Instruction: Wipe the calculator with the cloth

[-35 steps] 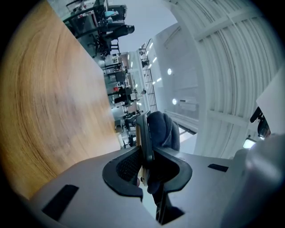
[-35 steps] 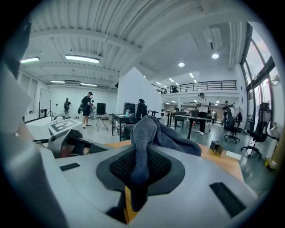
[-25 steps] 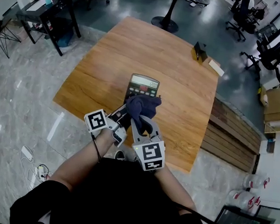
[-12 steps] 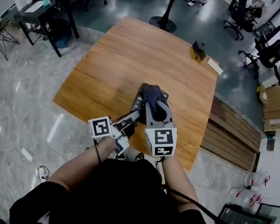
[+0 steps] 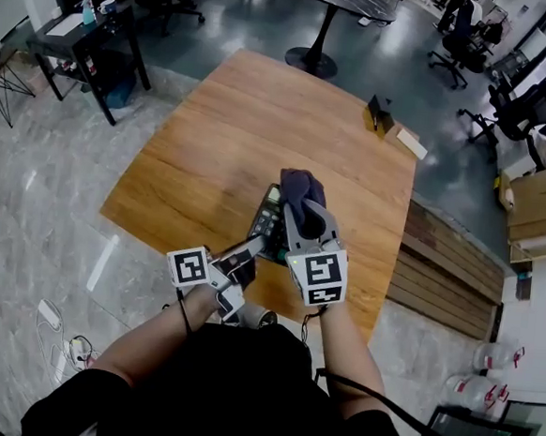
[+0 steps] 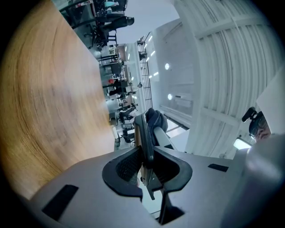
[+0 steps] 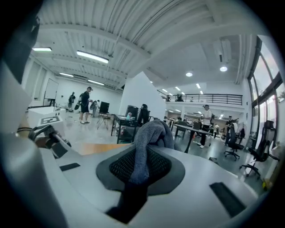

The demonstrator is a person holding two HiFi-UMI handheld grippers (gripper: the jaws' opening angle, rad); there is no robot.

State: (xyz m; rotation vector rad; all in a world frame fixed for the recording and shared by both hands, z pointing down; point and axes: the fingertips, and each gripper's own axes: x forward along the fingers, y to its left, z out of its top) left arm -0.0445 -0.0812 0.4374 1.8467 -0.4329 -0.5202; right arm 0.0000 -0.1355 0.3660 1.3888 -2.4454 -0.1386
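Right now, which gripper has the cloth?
The right gripper, clamped on the dark blue cloth; the left gripper instead pinches the calculator by its edge.

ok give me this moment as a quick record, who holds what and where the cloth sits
left gripper: shut on the near end of the calculator
right gripper: shut on the cloth
cloth: dark blue, bunched, covering the calculator's far end in the head view
calculator: dark, tilted, seems lifted off the table; some keys show
table: wooden, with a small dark object near its far right corner
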